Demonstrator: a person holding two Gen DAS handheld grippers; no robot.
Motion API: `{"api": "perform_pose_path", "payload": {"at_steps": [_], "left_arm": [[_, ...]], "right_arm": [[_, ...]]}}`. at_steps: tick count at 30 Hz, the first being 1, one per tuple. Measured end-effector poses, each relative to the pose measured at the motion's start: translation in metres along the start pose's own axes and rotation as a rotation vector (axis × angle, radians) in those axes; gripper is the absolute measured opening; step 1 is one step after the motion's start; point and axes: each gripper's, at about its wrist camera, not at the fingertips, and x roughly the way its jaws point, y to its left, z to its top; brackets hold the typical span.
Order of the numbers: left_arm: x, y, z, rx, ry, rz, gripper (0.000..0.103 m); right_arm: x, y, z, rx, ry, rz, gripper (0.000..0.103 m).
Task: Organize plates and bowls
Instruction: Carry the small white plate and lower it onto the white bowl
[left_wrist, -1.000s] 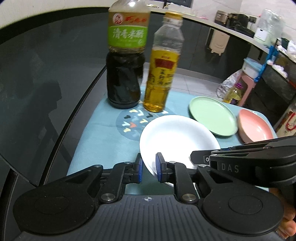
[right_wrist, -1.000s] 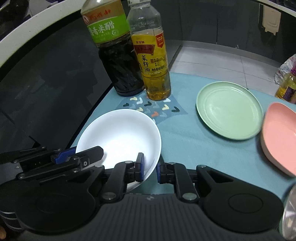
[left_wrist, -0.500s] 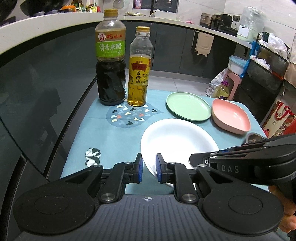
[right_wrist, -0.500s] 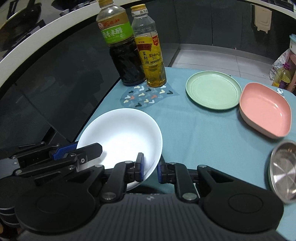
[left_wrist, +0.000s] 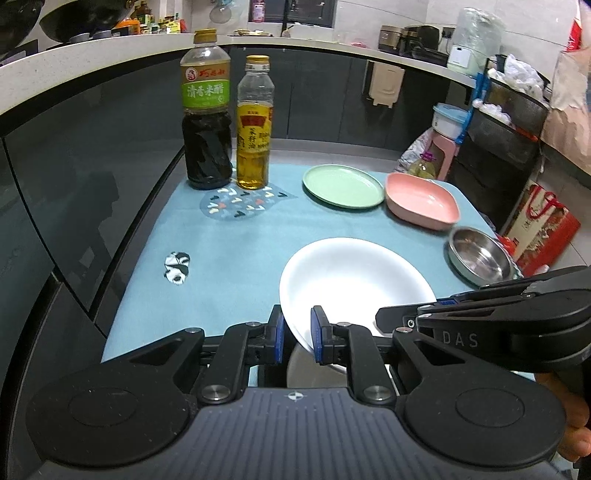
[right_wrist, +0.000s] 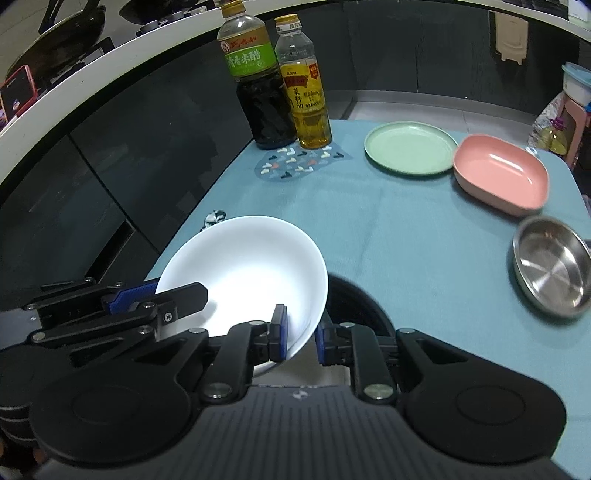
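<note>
A white bowl (left_wrist: 351, 277) is held above the blue tablecloth (left_wrist: 240, 243) by both grippers. My left gripper (left_wrist: 297, 334) is shut on its near-left rim. My right gripper (right_wrist: 300, 334) is shut on its near-right rim; the bowl (right_wrist: 243, 266) tilts slightly. The right gripper's fingers (left_wrist: 424, 319) show at the bowl's right in the left wrist view. A green plate (left_wrist: 342, 184), a pink dish (left_wrist: 421, 202) and a steel bowl (left_wrist: 480, 254) lie on the cloth at the far right.
A dark vinegar bottle (left_wrist: 207, 114) and a yellow oil bottle (left_wrist: 254, 125) stand at the far left of the cloth. A dark round shadow or object (right_wrist: 354, 306) lies under the white bowl. A red gift bag (left_wrist: 543, 225) stands off the table's right.
Both grippers have pulled back towards me and risen with the white bowl. More of the table shows now, including the pink dish and the steel bowl.
</note>
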Motion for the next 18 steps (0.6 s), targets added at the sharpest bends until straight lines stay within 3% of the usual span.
{"api": "perform_pose_path", "payload": {"at_steps": [18], "left_arm": [[0.009,-0.01,-0.036,0.018,0.083,-0.015,0.013]], "right_arm": [[0.003,-0.006,-0.043,0.019,0.043,-0.015,0.016]]}}
